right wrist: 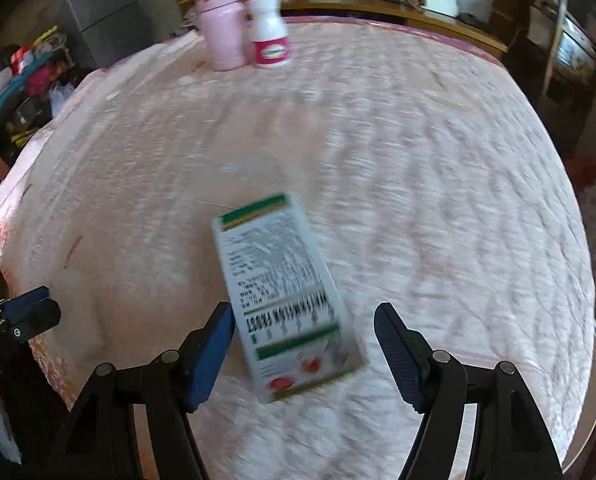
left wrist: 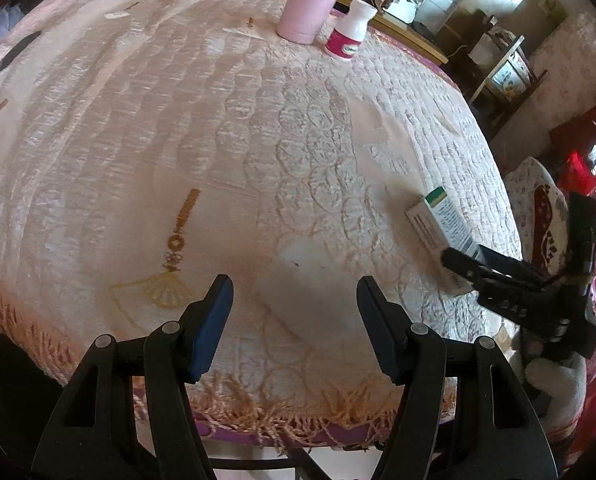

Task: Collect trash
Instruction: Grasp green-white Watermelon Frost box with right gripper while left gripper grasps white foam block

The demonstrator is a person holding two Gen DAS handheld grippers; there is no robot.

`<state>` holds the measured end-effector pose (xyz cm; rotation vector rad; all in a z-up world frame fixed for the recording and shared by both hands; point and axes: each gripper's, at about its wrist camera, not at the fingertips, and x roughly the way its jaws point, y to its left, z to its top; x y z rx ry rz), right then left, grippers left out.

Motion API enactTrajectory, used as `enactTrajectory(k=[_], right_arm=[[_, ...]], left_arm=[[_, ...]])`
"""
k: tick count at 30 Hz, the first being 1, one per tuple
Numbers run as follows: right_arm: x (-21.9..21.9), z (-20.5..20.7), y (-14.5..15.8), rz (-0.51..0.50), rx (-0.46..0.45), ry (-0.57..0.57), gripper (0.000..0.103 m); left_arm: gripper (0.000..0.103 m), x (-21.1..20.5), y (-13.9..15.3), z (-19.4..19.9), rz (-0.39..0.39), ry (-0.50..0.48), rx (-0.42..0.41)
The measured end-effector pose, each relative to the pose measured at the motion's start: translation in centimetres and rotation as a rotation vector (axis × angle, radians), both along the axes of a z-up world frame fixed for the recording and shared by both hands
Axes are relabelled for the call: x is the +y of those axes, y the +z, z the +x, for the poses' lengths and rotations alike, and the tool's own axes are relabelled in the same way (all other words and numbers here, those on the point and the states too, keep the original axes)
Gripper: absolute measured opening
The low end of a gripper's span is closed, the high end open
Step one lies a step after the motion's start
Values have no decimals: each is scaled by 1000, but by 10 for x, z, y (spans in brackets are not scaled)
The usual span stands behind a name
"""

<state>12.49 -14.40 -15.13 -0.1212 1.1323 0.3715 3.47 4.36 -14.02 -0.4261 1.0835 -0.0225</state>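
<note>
Pink quilted cloth [left wrist: 146, 128] with an orange fringe is covering the round desk [right wrist: 595, 364].

Left gripper [left wrist: 294, 320]: hovering over the near edge, jaws standing wide apart, holding nothing.

Right gripper [right wrist: 302, 354]: jaws spread open, straddling the near end of the box [right wrist: 286, 292] without visibly pinching it; the right wrist view is blurred.

Box: white card with green bands and a barcode, lying flat on the cloth near the desk's right edge.

Pink bottle [left wrist: 309, 0] and white bottle [left wrist: 349, 30] with a magenta label: standing upright side by side at the far edge, well apart from the box.
</note>
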Motion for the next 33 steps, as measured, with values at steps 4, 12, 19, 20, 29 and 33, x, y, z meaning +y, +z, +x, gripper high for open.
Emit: enactTrajectory(k=[4, 12, 19, 20, 29, 33], right_arm=[[-22, 0, 2, 64, 17, -39, 71], [-18, -5, 9, 80, -20, 4, 74], [-1, 3, 2, 81, -30, 32, 74], [1, 6, 1, 81, -31, 36, 74], [13, 20, -5, 66, -42, 79, 74], [13, 20, -6, 86, -41, 84, 57]], left_arm=[[63, -5, -9, 5, -11, -1, 14], [63, -12, -16, 14, -39, -8, 24], [62, -25, -21, 28, -44, -46, 19], [62, -28, -20, 30, -34, -53, 10], [40, -38, -21, 37, -10, -124, 14], [37, -38, -19, 39, -17, -142, 15]])
